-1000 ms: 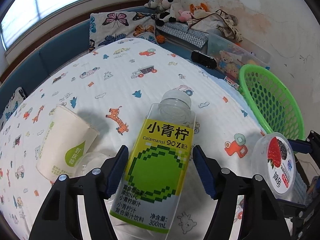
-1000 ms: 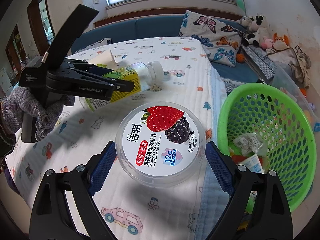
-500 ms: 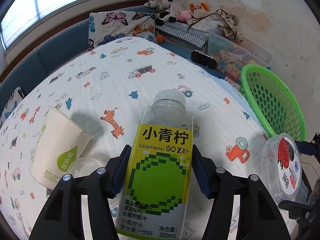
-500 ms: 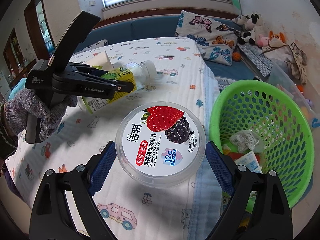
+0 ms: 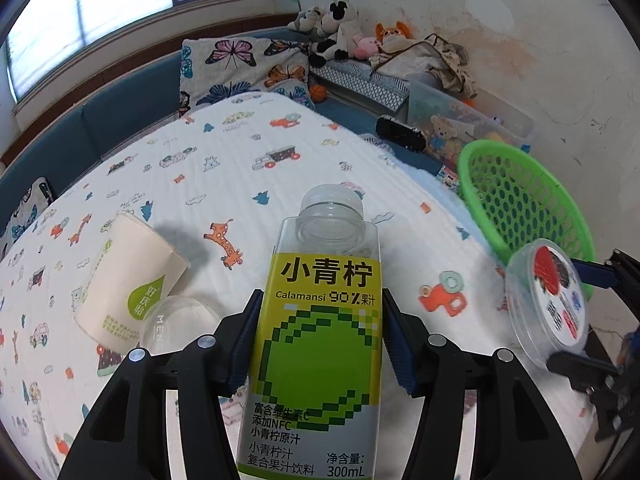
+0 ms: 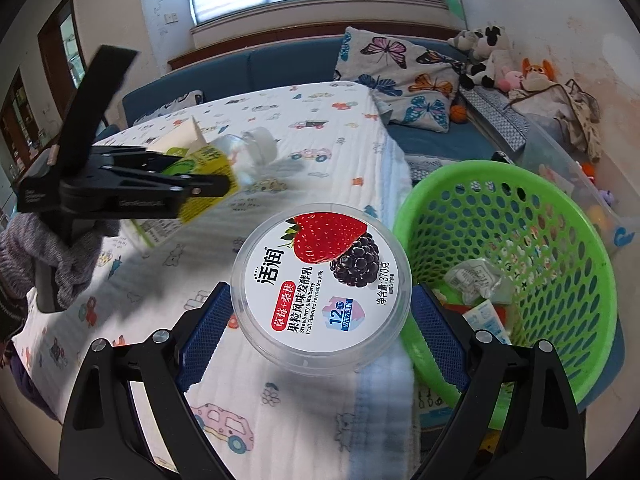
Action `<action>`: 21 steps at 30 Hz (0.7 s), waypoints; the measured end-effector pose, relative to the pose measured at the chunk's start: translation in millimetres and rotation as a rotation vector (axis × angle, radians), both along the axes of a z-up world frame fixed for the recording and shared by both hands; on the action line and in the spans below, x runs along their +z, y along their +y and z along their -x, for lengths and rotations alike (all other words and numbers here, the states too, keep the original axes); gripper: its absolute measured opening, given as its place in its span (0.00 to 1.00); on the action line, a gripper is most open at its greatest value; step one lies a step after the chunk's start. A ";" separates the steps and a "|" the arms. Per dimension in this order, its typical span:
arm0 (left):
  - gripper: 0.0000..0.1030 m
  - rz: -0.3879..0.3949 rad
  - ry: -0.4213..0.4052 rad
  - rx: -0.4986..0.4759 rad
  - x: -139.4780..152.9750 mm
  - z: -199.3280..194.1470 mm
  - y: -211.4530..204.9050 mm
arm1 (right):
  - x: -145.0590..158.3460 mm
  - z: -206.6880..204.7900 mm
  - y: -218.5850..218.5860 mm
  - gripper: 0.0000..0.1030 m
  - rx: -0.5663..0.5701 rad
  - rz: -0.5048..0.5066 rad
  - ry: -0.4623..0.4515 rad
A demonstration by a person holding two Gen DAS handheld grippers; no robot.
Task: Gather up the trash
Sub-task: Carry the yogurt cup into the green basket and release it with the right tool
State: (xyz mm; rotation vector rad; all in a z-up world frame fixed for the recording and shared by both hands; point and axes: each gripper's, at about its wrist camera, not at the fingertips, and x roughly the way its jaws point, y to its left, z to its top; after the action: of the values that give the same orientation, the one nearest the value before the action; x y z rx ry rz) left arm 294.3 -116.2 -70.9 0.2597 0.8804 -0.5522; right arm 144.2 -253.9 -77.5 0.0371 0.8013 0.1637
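Note:
My left gripper (image 5: 320, 344) is shut on a clear juice bottle (image 5: 320, 344) with a yellow-green label, held above the bed; it also shows in the right wrist view (image 6: 208, 176). My right gripper (image 6: 320, 320) is shut on a round yogurt tub (image 6: 320, 284) with a strawberry lid, held at the bed's edge beside the green basket (image 6: 540, 216). The tub (image 5: 548, 300) and the basket (image 5: 520, 196) also show at the right of the left wrist view. A white paper cup (image 5: 124, 276) and a clear plastic lid (image 5: 176, 324) lie on the bed left of the bottle.
The basket holds crumpled wrappers (image 6: 476, 280) and a small carton (image 6: 488, 316). The bed has a white cartoon-print quilt (image 5: 240, 168). A butterfly pillow (image 5: 240, 68), plush toys (image 5: 332, 28) and a clear toy box (image 5: 460, 132) lie beyond.
My left gripper has closed onto the bottle and lifted it off the quilt. My right gripper has carried the yogurt tub toward the basket.

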 end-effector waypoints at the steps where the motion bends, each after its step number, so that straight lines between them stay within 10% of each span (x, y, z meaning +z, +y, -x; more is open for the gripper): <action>1: 0.53 0.008 -0.007 -0.002 3.7 3.9 0.2 | 0.5 0.1 -2.7 0.86 -0.006 0.000 -0.001; 21: 0.53 0.075 -0.070 -0.037 45.5 46.4 -4.7 | -1.9 4.2 -70.0 0.86 -0.163 0.030 0.014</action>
State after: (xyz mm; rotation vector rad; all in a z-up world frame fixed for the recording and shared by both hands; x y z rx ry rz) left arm 247.9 -120.9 -25.4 0.2263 0.7863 -0.6062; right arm 140.0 -323.9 -79.4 0.0751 0.8109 -0.0030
